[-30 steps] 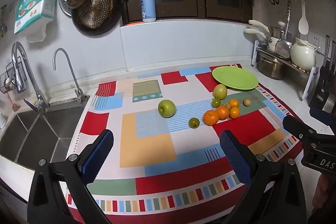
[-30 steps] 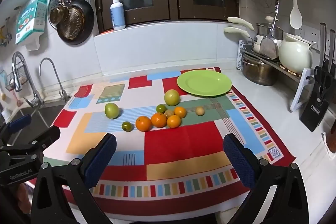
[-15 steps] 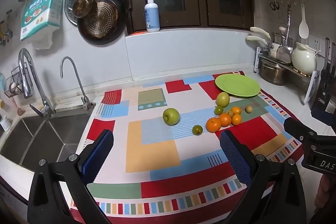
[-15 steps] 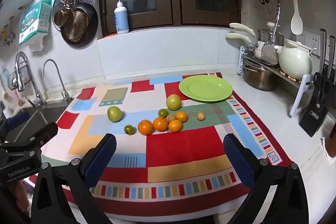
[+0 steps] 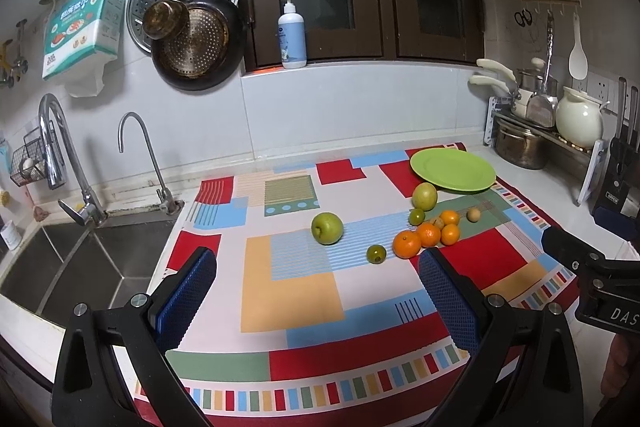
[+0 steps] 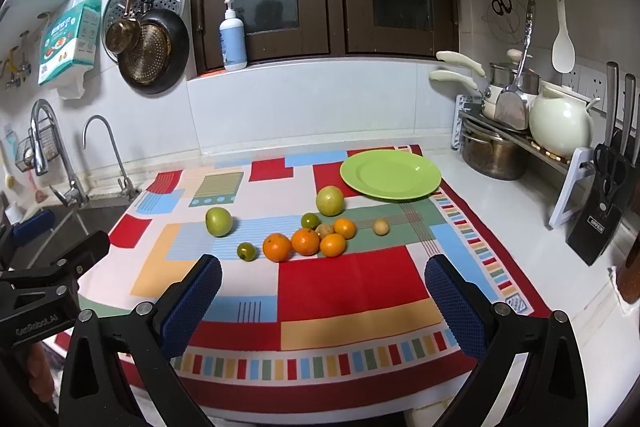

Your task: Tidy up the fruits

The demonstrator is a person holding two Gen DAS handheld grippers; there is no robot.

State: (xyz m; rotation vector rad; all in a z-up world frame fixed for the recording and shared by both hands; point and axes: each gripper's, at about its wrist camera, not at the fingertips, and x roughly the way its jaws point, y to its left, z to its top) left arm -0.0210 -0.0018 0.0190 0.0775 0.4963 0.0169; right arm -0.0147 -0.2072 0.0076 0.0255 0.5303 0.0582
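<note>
Fruit lies on a patchwork cloth (image 5: 296, 287) (image 6: 360, 291). A green apple (image 5: 327, 228) (image 6: 219, 221) sits apart at the left. A yellow-green apple (image 5: 424, 195) (image 6: 330, 201) lies by the empty green plate (image 5: 453, 171) (image 6: 390, 174). Several oranges (image 5: 428, 235) (image 6: 306, 241), two small green citrus (image 5: 376, 253) (image 6: 246, 251) and a small tan fruit (image 5: 473, 214) (image 6: 380, 227) cluster between. My left gripper (image 5: 316, 291) and right gripper (image 6: 322, 291) are both open and empty, hovering over the cloth's near edge, well short of the fruit.
A steel sink (image 5: 60, 267) with two taps (image 5: 144, 163) lies to the left. A rack with pots and a white kettle (image 6: 560, 127) and a knife block (image 6: 600, 223) stand at the right. A soap bottle (image 5: 292, 35) stands on the sill.
Both cameras have tilted up and pulled back slightly, so the fruit sits lower in view. Both grippers stay open and nothing on the cloth has moved.
</note>
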